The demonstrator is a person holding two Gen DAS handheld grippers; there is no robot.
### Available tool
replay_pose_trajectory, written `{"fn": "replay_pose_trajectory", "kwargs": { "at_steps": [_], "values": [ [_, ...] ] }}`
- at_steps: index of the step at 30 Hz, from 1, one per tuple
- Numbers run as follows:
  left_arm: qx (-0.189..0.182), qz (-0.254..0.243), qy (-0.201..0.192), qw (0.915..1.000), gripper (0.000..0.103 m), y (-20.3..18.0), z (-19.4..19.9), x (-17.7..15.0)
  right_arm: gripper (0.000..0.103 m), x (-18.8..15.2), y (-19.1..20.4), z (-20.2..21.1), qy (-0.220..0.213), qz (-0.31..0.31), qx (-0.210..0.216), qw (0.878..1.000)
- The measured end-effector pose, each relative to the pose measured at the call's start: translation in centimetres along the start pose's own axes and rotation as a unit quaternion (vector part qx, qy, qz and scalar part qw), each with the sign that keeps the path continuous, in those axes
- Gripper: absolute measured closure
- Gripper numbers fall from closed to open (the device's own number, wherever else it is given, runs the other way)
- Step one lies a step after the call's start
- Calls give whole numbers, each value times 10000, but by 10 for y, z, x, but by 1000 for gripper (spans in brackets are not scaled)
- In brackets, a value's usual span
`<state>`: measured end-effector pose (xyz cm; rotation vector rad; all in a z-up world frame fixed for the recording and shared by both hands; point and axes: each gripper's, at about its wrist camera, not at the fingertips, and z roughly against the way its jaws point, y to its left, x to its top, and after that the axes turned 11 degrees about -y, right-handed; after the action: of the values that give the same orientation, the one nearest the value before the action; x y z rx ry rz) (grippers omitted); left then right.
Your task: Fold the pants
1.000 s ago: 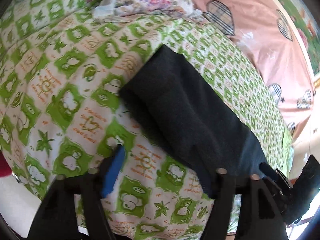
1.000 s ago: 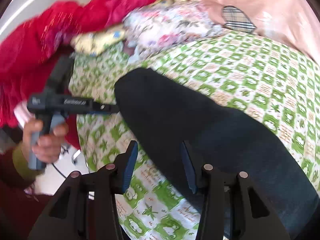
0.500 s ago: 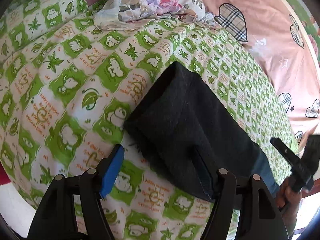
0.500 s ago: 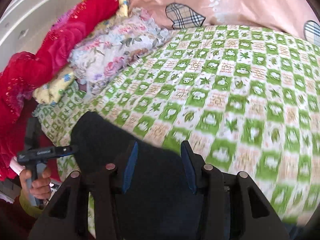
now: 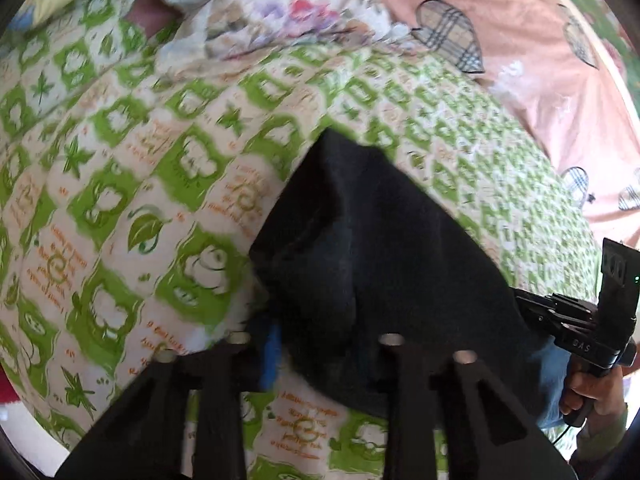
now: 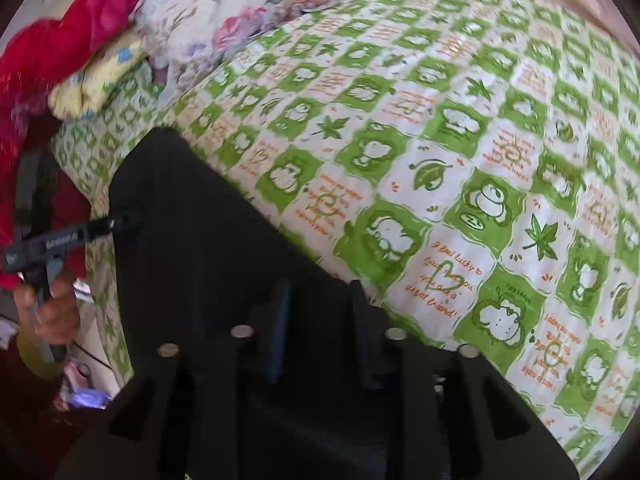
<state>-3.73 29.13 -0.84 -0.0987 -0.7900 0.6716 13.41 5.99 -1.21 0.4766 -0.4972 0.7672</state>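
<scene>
Left wrist: pants [image 5: 360,248] bunched between left claw [image 5: 320,344] fingers.

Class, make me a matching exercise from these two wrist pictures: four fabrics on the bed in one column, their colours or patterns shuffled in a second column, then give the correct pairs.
Things:
1. pants
2. bedsheet
3. blanket
4. pink cloth

Descriptions:
A. bright red, bunched at the bed's edge
B. plaid heart patches
C. plain black
D. green and white squares with orange writing

Pairs: 1-C, 2-D, 3-A, 4-B
</scene>
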Motion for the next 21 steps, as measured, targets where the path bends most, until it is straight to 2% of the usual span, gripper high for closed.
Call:
{"fn": "replay_pose_trajectory", "kwargs": {
  "at_steps": [4,6,8,11,13,16,19,21],
  "values": [
    [-478,46,-409,9980,84,2,34,10,92,10,16,29,-633,313,-532,9961],
    [-649,35,-638,9958,84,4,53,16,93,15,20,39,-902,339,-711,9928],
    [-621,-69,-826,9946,84,3,65,20,93,19,25,43,-1159,336,-802,9894],
    [-364,-358,-1081,9928,84,2,73,24,93,25,35,35,-1349,289,-763,9875],
    [-252,-368,-983,9942,84,8,65,24,93,27,39,18,-1269,331,-820,9880],
    [3,-428,-693,9967,82,18,43,18,91,23,32,-3,-1155,31,-804,9900],
    [253,-446,-462,9976,72,27,30,11,84,17,24,-7,-1095,-283,-941,9891],
    [294,-434,-517,9973,68,30,35,10,80,12,22,4,-1214,-420,-904,9876]
  ]
}}
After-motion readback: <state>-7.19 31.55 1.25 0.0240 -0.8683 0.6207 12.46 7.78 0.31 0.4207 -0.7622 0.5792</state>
